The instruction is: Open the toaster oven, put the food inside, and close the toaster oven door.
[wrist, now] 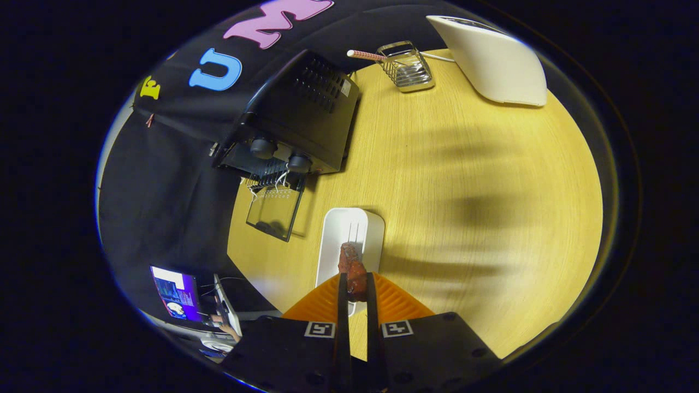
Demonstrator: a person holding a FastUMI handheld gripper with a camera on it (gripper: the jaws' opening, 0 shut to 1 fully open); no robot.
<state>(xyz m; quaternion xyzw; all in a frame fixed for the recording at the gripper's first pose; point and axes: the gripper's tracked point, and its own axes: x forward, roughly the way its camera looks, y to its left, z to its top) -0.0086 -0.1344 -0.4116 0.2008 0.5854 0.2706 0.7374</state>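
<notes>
Gripper fingers pinched on the food, a reddish-brown piece held above the white tray on the table. Whether the food has fully cleared the tray: cannot tell.

Oven sits beyond and to the left of the fingers, near the booth wall. Its door is already down, rack showing in the opening.

Step in hand, by my reading: carry the food to the open oven. Opening appears done; loading and closing remain.

Notes for doing it well:
- Keep the pinch firm; piece is small and could slip.
- Lift clear of the tray rim before swinging left.
- Approach over the lowered door, not across its edge.
- Set food on the rack, well inside, then release.

Risk: clipping the door or knobs on entry.
</notes>
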